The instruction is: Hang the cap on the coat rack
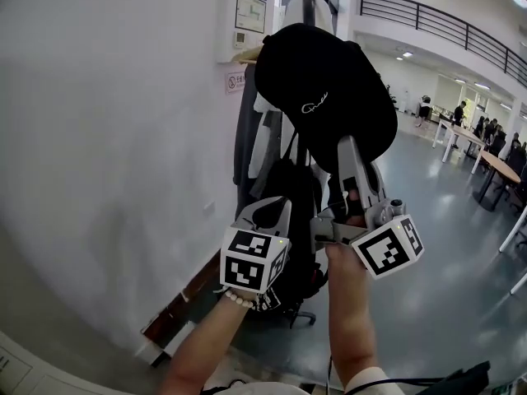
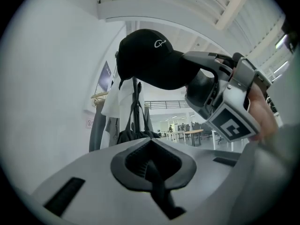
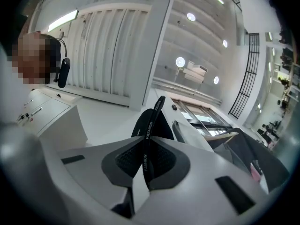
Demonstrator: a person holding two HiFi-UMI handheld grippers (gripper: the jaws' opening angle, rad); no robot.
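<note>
Pinches the cap (image 1: 325, 97) by its edge in the right claw (image 3: 147, 139), high up beside the rack (image 1: 308, 11) top; holds the left claw (image 2: 150, 165) closed, empty, below. Looks light, crown floppy, so safest gripped at that stiffer edge.

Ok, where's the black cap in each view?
Head view: cap upper centre, its brim in the right tool.
Left gripper view: upper centre.
Right gripper view: only its edge, centre, pinched in that tool.
Shared landmark: the black balcony railing.
</note>
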